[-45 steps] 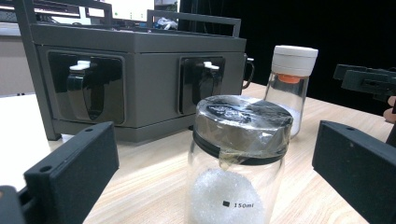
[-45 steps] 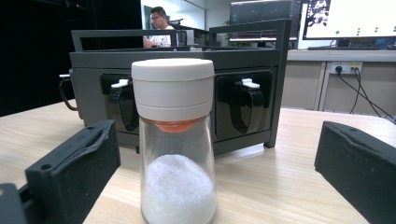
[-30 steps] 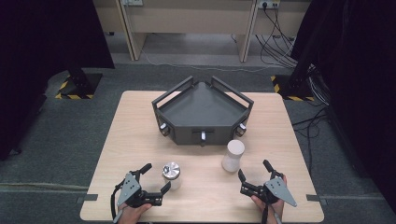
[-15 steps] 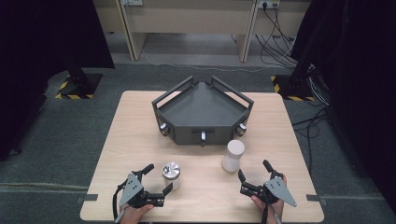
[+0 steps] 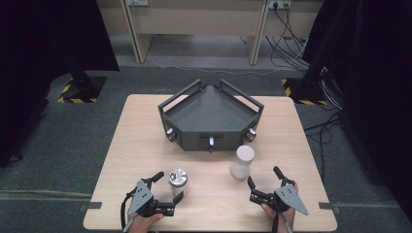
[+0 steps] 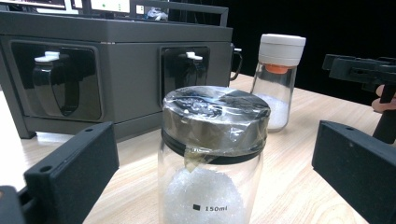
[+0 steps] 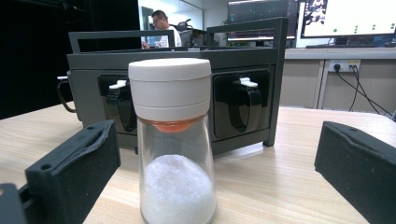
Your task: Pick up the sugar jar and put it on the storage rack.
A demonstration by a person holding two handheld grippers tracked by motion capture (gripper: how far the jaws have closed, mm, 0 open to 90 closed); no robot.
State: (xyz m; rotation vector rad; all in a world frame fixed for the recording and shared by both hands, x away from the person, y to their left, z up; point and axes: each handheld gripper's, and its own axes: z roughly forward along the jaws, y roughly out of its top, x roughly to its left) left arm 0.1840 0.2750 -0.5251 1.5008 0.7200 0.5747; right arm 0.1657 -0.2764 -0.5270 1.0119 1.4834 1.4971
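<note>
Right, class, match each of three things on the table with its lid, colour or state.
1. glass jar marked 150ml
2. glass shaker of white grains
3. dark grey three-sided tray

a. white cap over an orange ring
b. holds nothing on its floor
c. shiny silver lid

Pairs: 1-c, 2-a, 3-b

A light wooden table [image 5: 136, 145] is being occupied by three things: a dark grey tray [image 5: 210, 116] toward its far edge, a white-capped shaker [image 5: 242, 162] just before the tray's front-right corner, and a foil-lidded jar [image 5: 178, 181] nearer, front-left of the tray.
</note>
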